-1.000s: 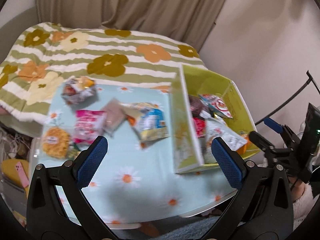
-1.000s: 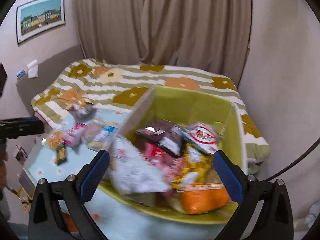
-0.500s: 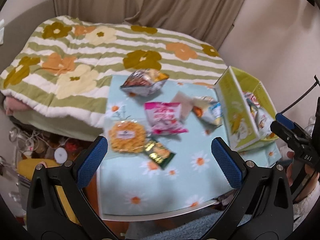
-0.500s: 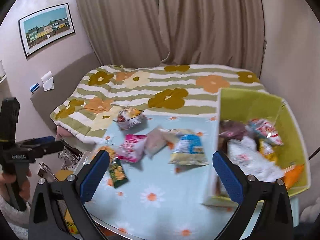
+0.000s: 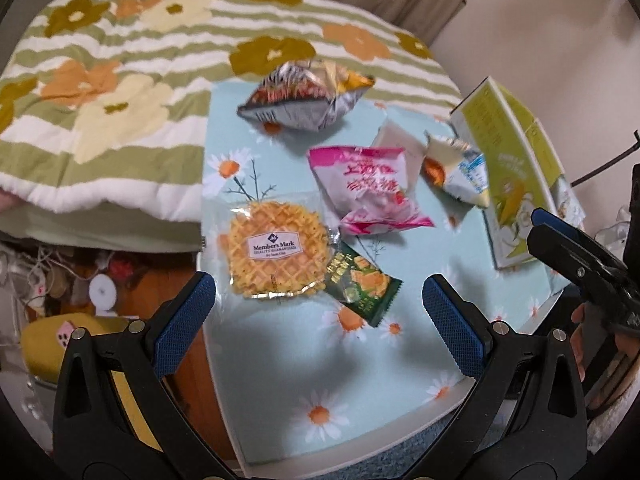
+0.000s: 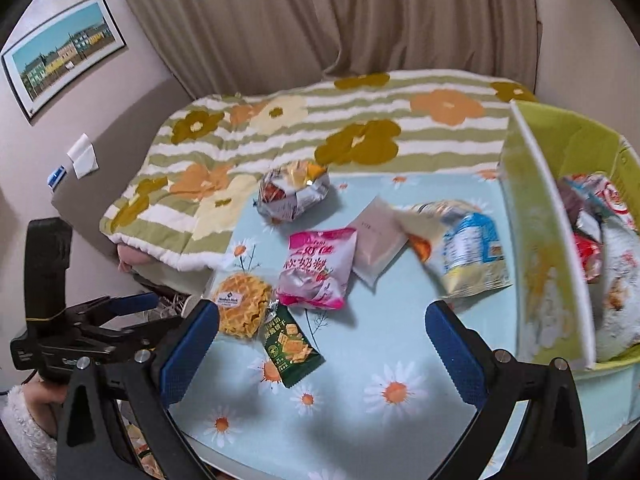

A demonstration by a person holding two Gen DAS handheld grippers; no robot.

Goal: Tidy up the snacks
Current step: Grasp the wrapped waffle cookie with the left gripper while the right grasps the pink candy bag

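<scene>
Snacks loose on the table [image 5: 360,364], both grippers spread wide, holding nothing.
We risk the left gripper [image 5: 318,300] pinching waffle pack [image 5: 276,250] and overlapping green packet [image 5: 360,284] together.

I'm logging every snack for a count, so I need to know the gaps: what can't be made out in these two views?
- Green box contents: left wrist view, hidden by its near wall; right wrist view, cut off at the edge.
- Pale packet: blurred print, partly under the pink bag.
- Green packet: print too small.
- Blue-and-yellow bag: motion-blurred.

left tongs [image 5: 318,306] hang open above waffle packet [image 5: 276,249].
</scene>
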